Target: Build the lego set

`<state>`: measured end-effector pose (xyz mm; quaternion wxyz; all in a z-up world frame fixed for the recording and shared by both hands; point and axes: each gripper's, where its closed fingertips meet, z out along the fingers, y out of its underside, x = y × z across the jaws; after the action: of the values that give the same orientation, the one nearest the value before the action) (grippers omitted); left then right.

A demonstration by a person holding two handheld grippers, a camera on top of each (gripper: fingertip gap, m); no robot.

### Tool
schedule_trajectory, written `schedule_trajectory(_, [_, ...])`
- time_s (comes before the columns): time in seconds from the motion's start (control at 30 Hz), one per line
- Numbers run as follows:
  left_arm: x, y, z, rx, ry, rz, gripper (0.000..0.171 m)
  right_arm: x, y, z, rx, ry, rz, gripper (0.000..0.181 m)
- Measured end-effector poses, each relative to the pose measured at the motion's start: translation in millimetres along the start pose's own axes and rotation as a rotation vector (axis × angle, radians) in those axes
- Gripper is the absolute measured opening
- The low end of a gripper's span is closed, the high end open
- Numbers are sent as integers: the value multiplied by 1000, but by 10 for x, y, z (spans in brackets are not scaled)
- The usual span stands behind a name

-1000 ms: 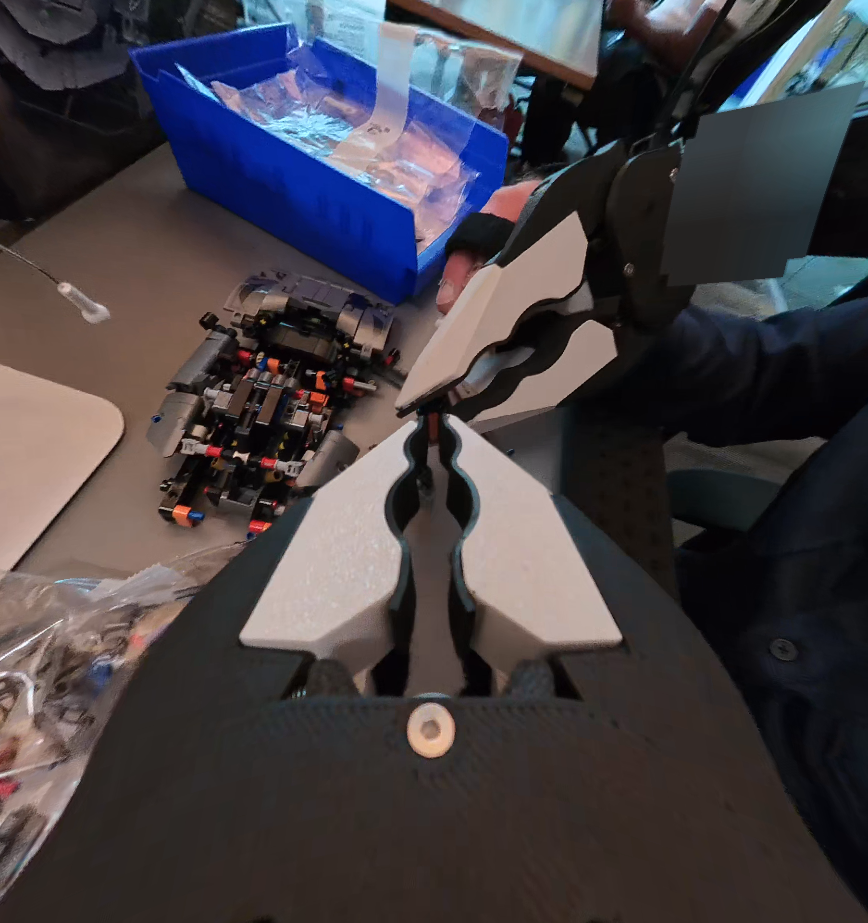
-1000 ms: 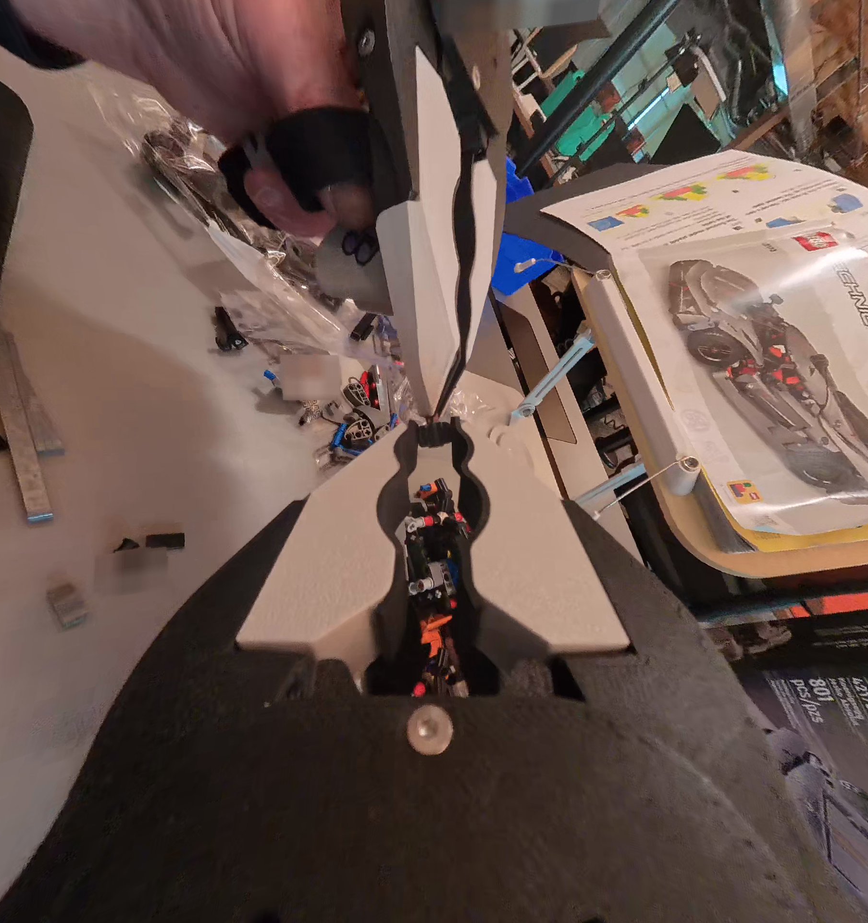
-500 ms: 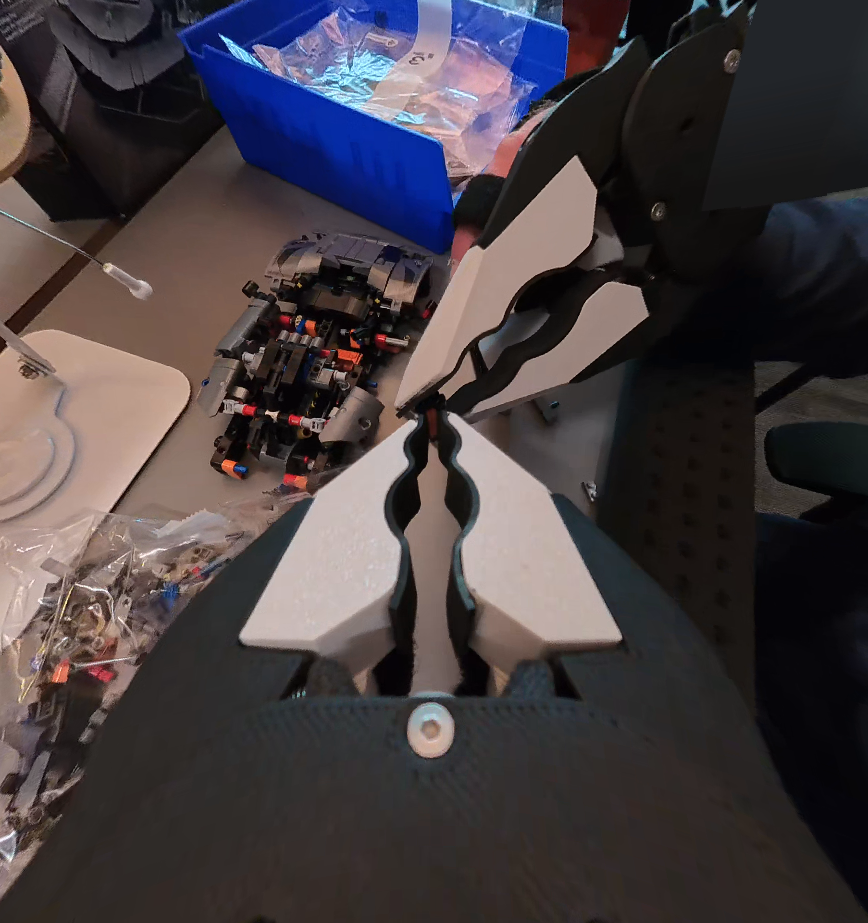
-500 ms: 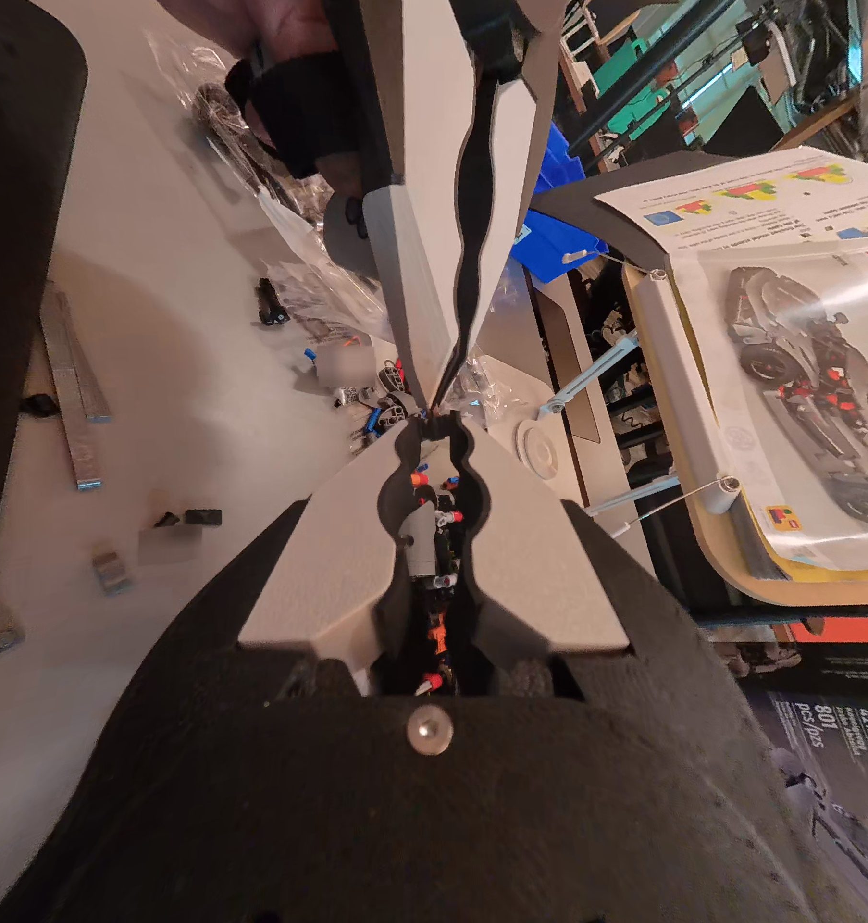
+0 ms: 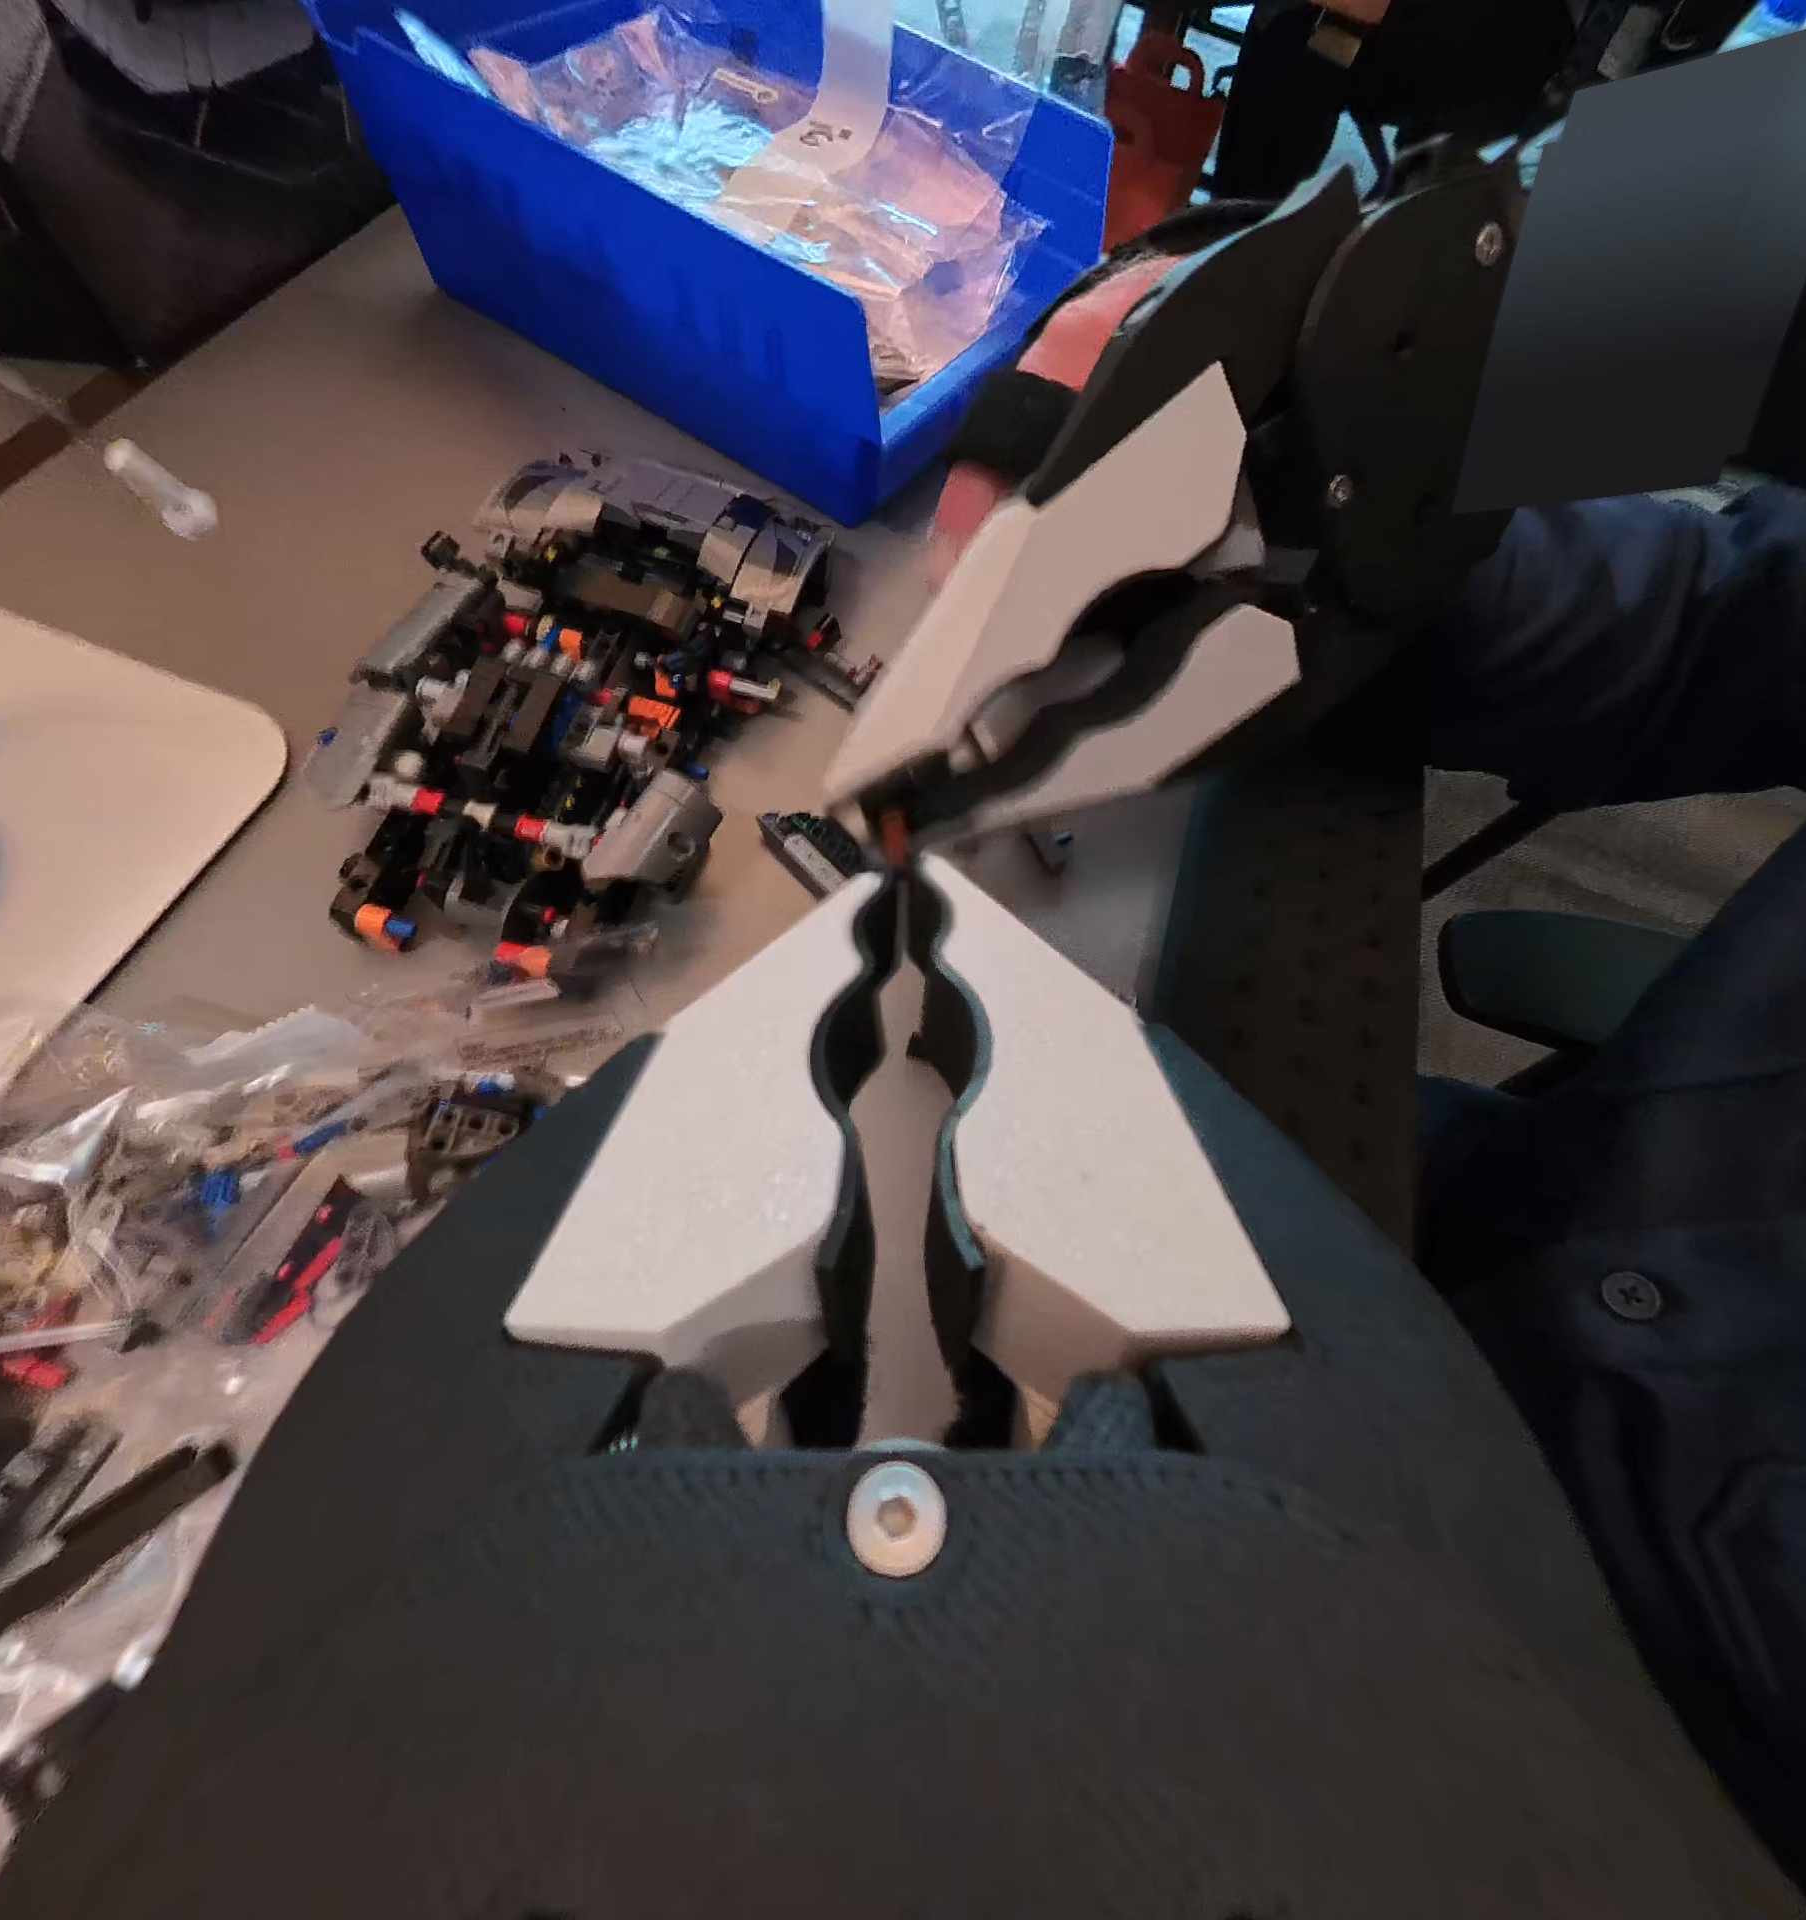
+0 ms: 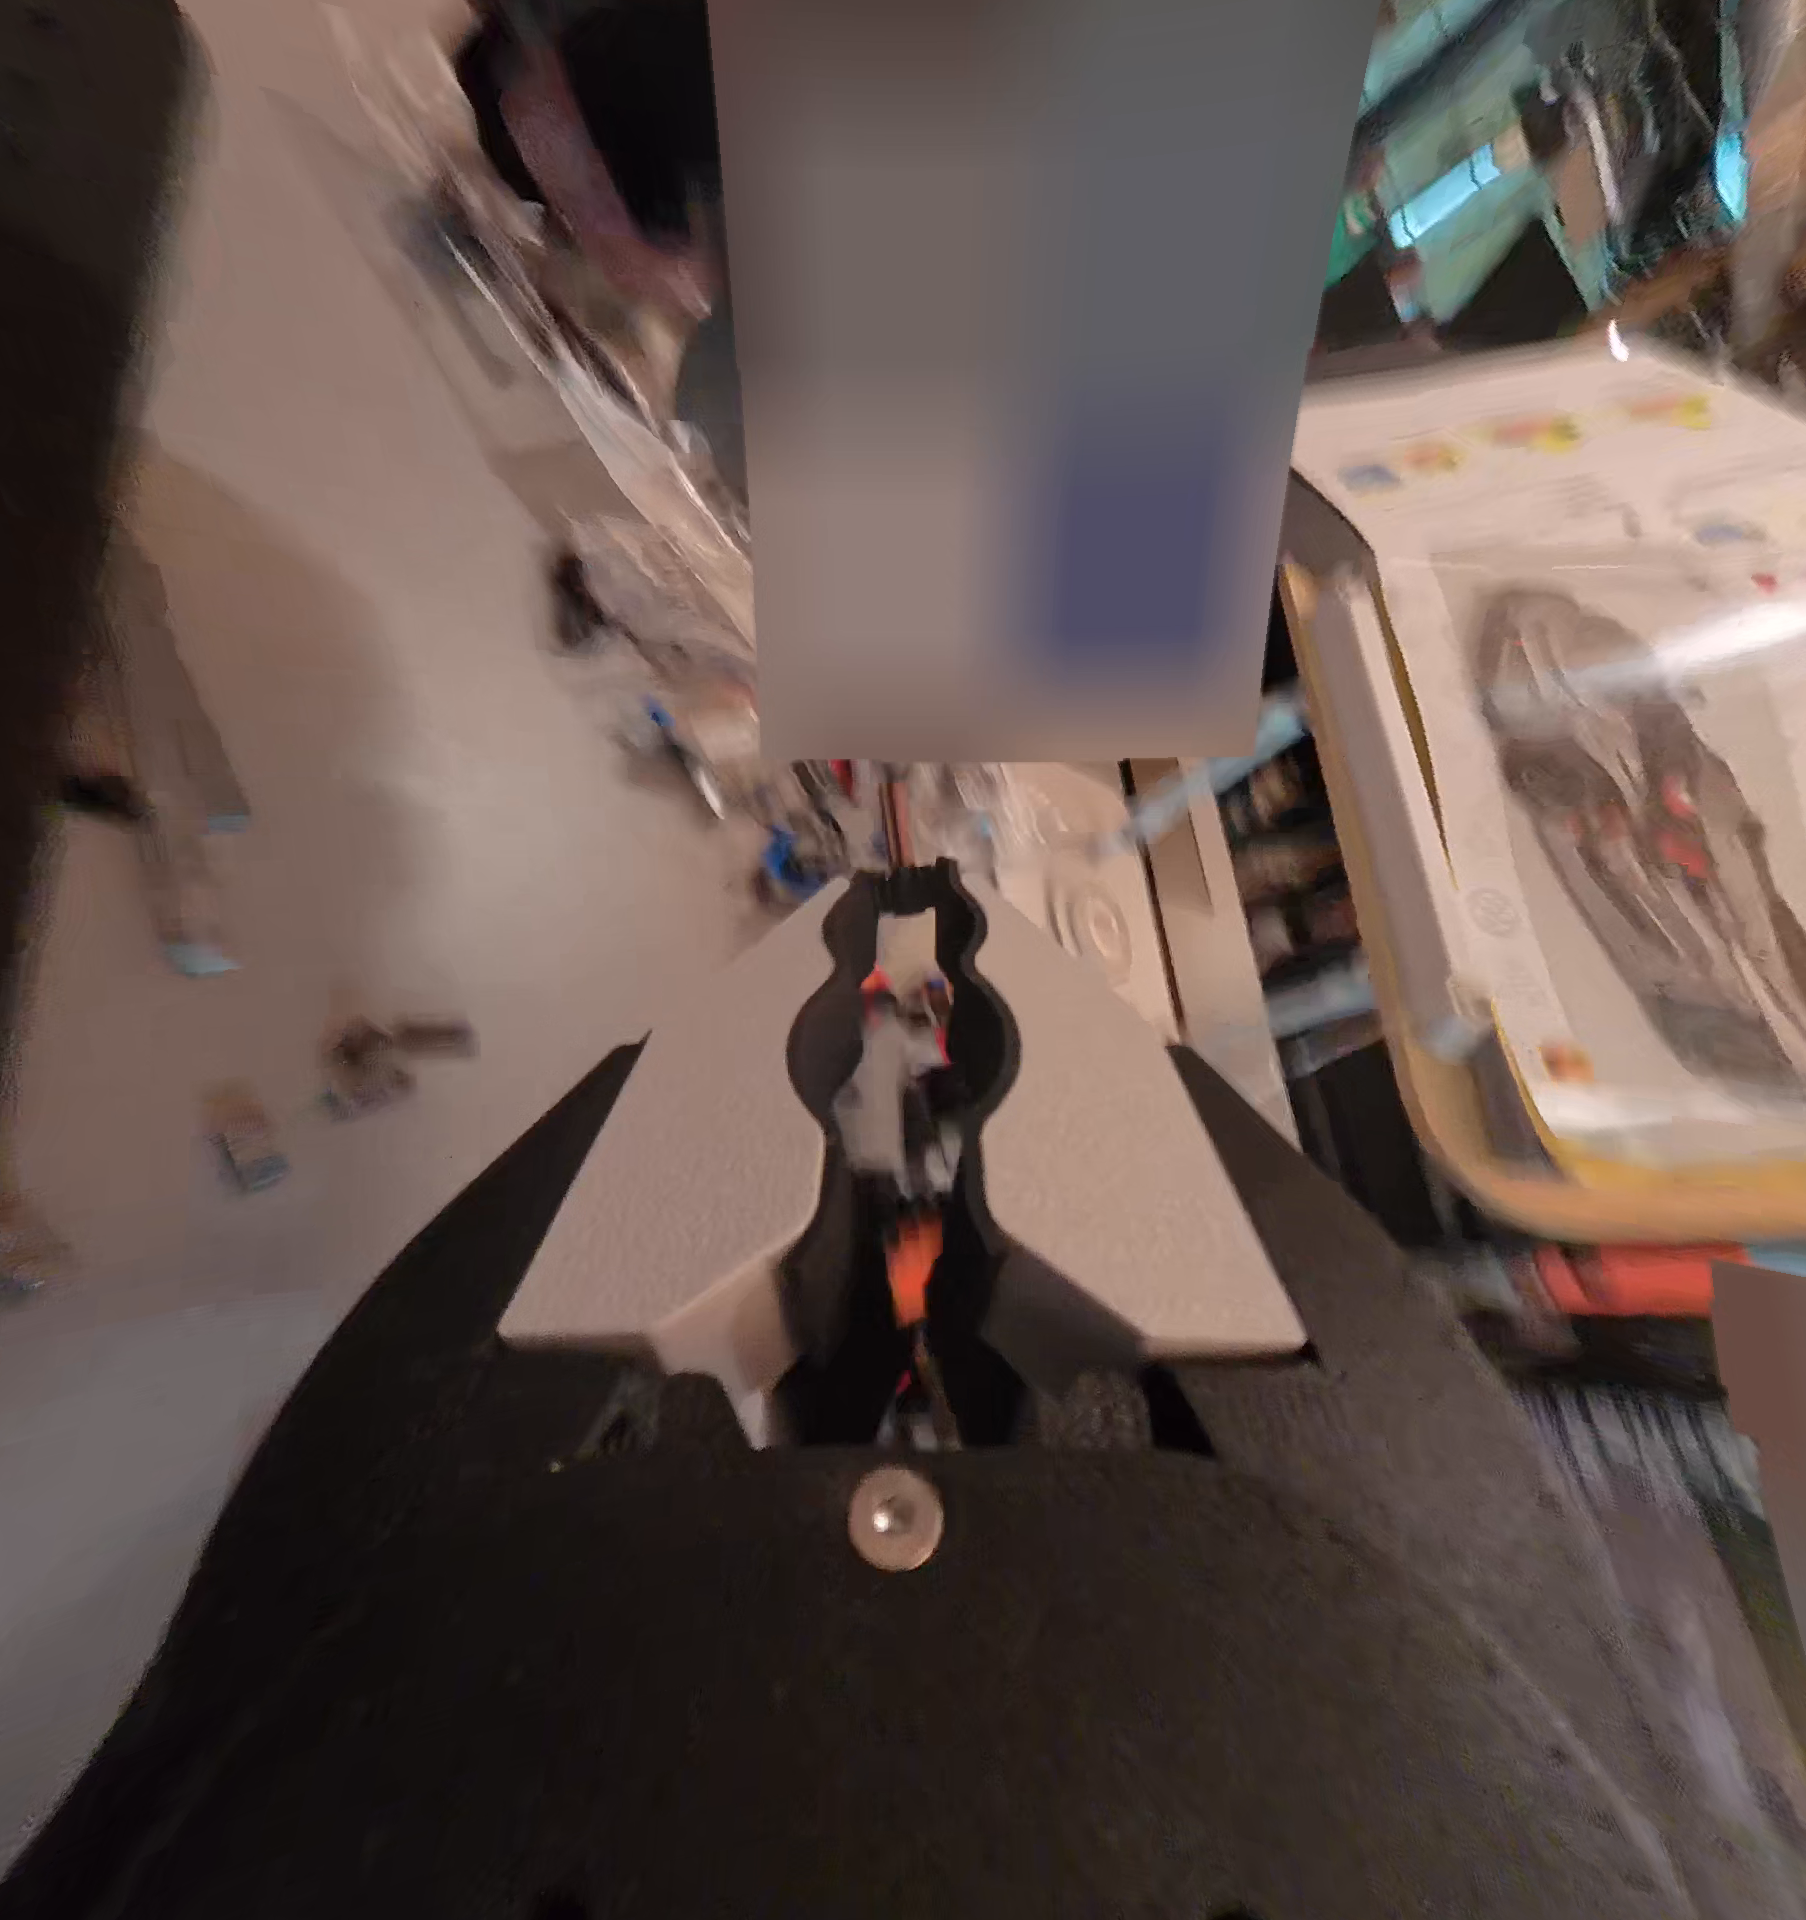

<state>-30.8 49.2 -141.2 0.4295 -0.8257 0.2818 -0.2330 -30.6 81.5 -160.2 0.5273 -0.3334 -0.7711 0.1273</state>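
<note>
**Hand-held grippers tip to tip beside the half-built car**

Left hand-held gripper (image 5: 897,883): tips nearly together, pinching the end of a thin pin, orange-red (image 5: 891,831) where it shows. Right hand-held gripper (image 5: 883,805), just right of the half-built car (image 5: 566,717), meeting the left one tip to tip on that same pin; from its own wrist view (image 6: 909,883), narrowly parted, clamped on a small black toothed piece (image 6: 909,888), with much of that view blurred. Half-built car lying on the grey desk (image 5: 286,436), untouched by either tool. Behind the car, 1 blue bin (image 5: 670,281) stuffed with clear bags. In front of the car, towards the camera, a clear bag of loose parts (image 5: 151,1174). Left of the car, a pale rounded pad (image 5: 99,748). Right of the car, a small dark part (image 5: 811,847) flat on the desk. In the right wrist view, an instruction booklet (image 6: 1605,727) propped on a board at the right edge.
</note>
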Motion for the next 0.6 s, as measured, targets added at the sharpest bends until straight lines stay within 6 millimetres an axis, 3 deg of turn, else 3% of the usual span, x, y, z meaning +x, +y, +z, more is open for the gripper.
schedule_trajectory(0.03, [-83,-70,-160,53,-15,-27,0,40,236,-5,-73,5,16,11])
schedule_trajectory(0.1, [-287,-132,-493,99,-96,-34,0,67,82,-127,46,-30,114,10])
schedule_trajectory(0.23, [-245,61,-321,-13,-130,39,0,-56,91,-56,68,-108,165,9])
schedule_trajectory(0.37, [-335,36,-406,58,-121,31,0,-26,-49,-78,171,-154,265,10])
schedule_trajectory(0.53, [-118,153,-108,54,-28,4,0,-119,-116,17,143,-145,192,10])
schedule_trajectory(0.6, [-60,107,-12,95,-13,-20,8,-158,-134,38,138,-142,164,11])
